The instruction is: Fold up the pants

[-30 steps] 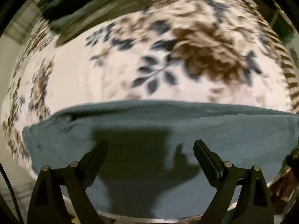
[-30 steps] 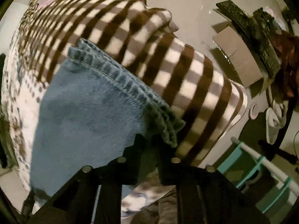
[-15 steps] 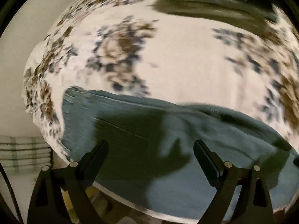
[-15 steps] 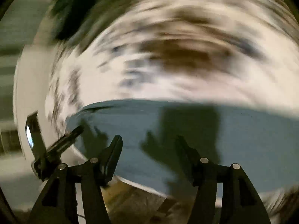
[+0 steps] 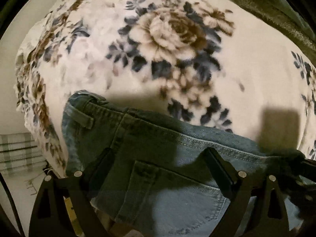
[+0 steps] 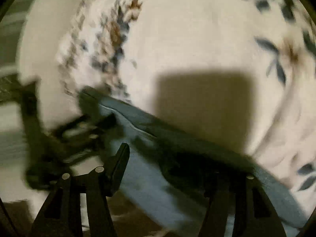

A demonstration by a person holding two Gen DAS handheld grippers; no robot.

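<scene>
The blue jeans (image 5: 177, 193) lie on the flowered blanket, with waistband, a belt loop (image 5: 83, 118) and a back pocket in the left wrist view. My left gripper (image 5: 160, 158) hangs straight above the pocket, open wide, with nothing pinched. In the blurred right wrist view the folded denim edge (image 6: 150, 177) runs slantwise under my right gripper (image 6: 167, 164). Its jaws are closing, the cloth lies beneath them and the pads do not press on it. The right finger is lost in shadow. The left gripper (image 6: 98, 126) shows as a dark smear at the waistband corner.
The cream blanket with brown and blue flowers (image 5: 177, 39) covers the bed beyond the jeans. A dark green garment (image 5: 276, 9) lies at the far right corner. The bed's edge falls away at the left, where a plaid cloth (image 5: 17, 150) shows below.
The right gripper let go of the jeans hem, swung across the bed and rolled. The left gripper slid along the denim to the waistband and pocket.
</scene>
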